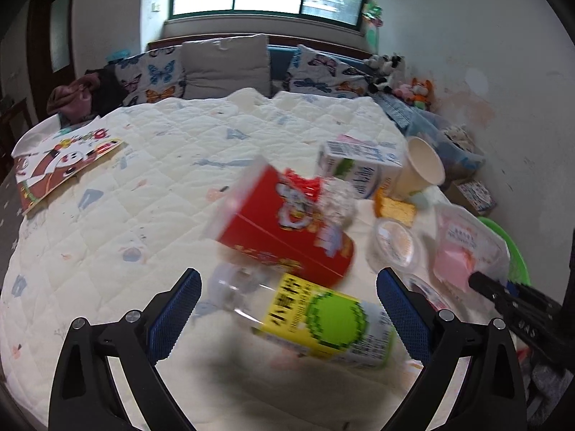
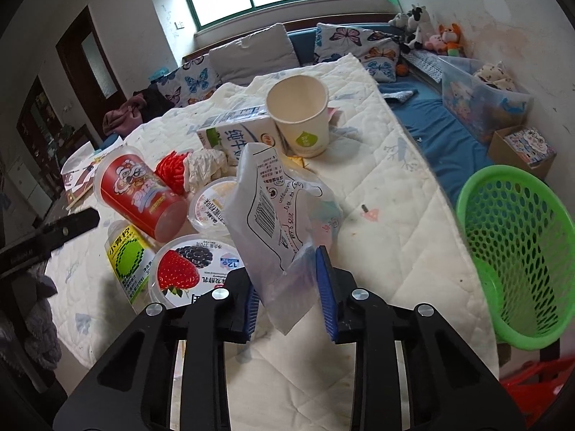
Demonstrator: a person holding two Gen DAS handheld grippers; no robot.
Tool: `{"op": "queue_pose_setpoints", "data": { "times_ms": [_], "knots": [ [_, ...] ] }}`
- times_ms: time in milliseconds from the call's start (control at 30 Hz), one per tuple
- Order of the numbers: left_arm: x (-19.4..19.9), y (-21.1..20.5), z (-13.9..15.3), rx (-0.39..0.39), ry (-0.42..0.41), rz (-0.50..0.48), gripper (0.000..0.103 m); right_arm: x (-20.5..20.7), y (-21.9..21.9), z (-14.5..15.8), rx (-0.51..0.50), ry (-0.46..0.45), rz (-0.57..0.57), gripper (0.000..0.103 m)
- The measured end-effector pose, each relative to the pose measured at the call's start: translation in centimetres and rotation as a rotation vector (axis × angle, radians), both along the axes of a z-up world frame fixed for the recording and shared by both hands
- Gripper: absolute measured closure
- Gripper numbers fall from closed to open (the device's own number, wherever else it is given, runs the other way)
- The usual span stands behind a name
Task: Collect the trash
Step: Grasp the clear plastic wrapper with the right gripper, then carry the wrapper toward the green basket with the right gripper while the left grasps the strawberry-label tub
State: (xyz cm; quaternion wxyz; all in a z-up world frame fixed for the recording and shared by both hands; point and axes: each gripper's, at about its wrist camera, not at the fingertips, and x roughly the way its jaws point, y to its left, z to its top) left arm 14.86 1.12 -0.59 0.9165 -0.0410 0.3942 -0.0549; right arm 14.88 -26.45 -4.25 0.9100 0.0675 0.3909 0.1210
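Observation:
Trash lies piled on the white quilted bed (image 1: 143, 197). My left gripper (image 1: 287, 283) is open, its blue pads either side of a clear bottle with a yellow-green label (image 1: 323, 316) lying on its side, not touching it. A red printed cup (image 1: 280, 230) lies tipped over just beyond the bottle. My right gripper (image 2: 287, 273) is shut on a clear plastic bag with a barcode (image 2: 273, 201), which stands up above the bed. A green mesh basket (image 2: 517, 251) sits to the right of it, off the bed's edge.
A paper cup (image 2: 302, 118), a milk carton (image 2: 237, 133), a strawberry yogurt tub (image 2: 190, 269), a small clear tub (image 2: 212, 204) and crumpled wrappers (image 2: 187, 172) crowd the bed. Pillows (image 1: 222, 64) line the headboard. A picture book (image 1: 61, 165) lies far left.

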Motion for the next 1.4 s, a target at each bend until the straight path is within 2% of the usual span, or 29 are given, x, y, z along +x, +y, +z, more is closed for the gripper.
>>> {"op": "queue_pose_setpoints", "data": {
  "times_ms": [333,600,733,900,1167,1233,1400],
  "knots": [
    [-2.2,-7.8,0.6,0.093,-0.027,-0.325,0.008,-2.1,-3.2,1.9,0.037,-0.050,-0.016,0.076],
    [-1.1,-12.7,-1.3,0.215,0.044,-0.511,0.008,-3.8,-6.6,3.8,0.063,-0.097,-0.059,0.076],
    [-0.4,-13.9,-2.2,0.278,0.082,-0.557,0.008,-4.3,-8.6,4.2,0.054,-0.107,-0.103,0.076],
    [0.3,-14.6,-3.2,0.319,0.112,-0.586,0.008,-4.5,-11.7,3.7,0.041,-0.095,-0.180,0.076],
    [1.1,-15.0,-4.2,0.332,0.140,-0.599,0.008,-4.6,-16.0,2.2,0.023,-0.060,-0.292,0.076],
    [1.2,-14.9,-4.2,0.332,0.139,-0.597,0.013,-4.4,-17.0,1.7,0.017,-0.046,-0.314,0.076],
    [1.2,-14.9,-4.3,0.331,0.133,-0.596,0.014,-4.1,-18.2,0.5,0.013,-0.013,-0.347,0.075]
  ]
}}
